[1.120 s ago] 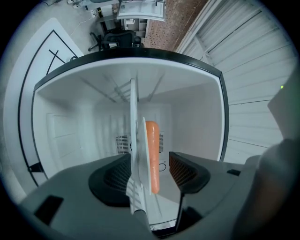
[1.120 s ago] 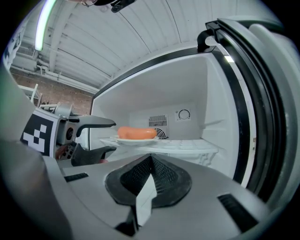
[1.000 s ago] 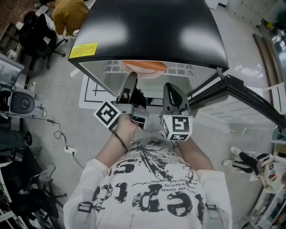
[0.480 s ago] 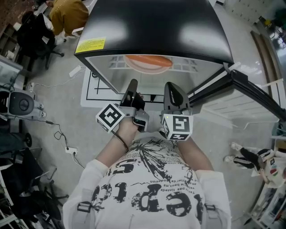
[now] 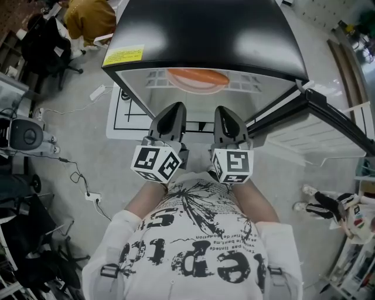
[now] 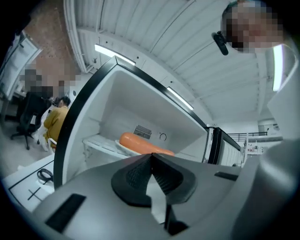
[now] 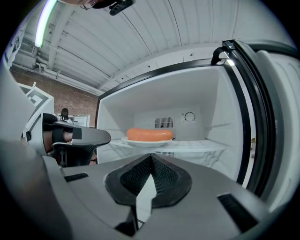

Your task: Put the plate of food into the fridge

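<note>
A white plate [image 5: 196, 87] with a long orange sausage [image 5: 197, 77] rests on the white shelf [image 5: 240, 88] inside the open black fridge [image 5: 205, 29]. The right gripper view shows the sausage [image 7: 149, 134] on its plate [image 7: 151, 142] straight ahead, well beyond my jaws. Side by side in front of the fridge opening, my left gripper [image 5: 171, 112] and right gripper [image 5: 227, 116] both stand shut with nothing in them. In the left gripper view the closed tips [image 6: 151, 155] point at the sausage [image 6: 143, 143]. The right gripper [image 7: 151, 156] sees the left gripper [image 7: 77, 137] beside it.
The fridge door [image 5: 331, 126] hangs open to the right. A white floor mat with black lines [image 5: 126, 114] lies under the fridge's left side. Cables [image 5: 79, 176] and office chairs [image 5: 50, 50] are at the left; a seated person in yellow [image 5: 91, 17] is at the top left.
The left gripper has rolled from lying on its side to level, and now sits beside the right gripper. The right gripper has barely moved. The plate stays on the shelf.
</note>
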A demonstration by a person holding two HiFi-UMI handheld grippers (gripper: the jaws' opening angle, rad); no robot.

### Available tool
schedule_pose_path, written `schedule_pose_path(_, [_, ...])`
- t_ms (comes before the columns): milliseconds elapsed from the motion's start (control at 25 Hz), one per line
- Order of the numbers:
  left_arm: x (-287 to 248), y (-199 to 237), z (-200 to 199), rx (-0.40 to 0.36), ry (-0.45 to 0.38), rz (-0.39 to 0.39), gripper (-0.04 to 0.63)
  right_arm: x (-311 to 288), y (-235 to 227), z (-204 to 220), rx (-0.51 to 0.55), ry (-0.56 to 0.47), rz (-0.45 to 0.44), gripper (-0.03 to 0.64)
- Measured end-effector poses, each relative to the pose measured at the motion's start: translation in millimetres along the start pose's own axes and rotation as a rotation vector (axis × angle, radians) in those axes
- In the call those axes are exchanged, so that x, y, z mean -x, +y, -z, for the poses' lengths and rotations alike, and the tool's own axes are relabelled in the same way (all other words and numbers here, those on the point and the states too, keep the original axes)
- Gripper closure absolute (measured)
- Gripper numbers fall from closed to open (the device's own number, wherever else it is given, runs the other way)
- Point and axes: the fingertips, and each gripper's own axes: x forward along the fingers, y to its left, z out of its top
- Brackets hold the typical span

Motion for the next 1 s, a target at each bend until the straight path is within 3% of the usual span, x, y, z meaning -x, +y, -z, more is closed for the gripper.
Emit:
schedule_pose_path(80, [-0.8,-3.1,6.9,-0.065,0.027,0.002,0.588,0.9,1.0,-1.2,0.001,-0.004,-0.008,0.615])
schedule_pose_path(240, [-3.0,-9.6,22.7,-0.288,0.086,0.002,0.588,1.4,0.1,-5.2,0.006,-0.019,-0.020,0.615])
schedule_pose_path(280, [-2.7,-11.2,23.9,-0.312,0.089,0.005,0.588,1.6,0.0,-6.3,0.006,-0.024,-0.024,0.615])
schedule_pose_path(560, [-4.3,-2.9,24.1,-0.160,0.068,0.002,0.588,3.1,-3.9,-6.0,0.006,-0.033,-0.047,0.615])
schedule_pose_path(1000, [-10.4,-7.8,17.2,-0.182,0.051,-0.017,0.588,2.4,0.9,-14.8,0.083,-0.058,-0.098,0.616])
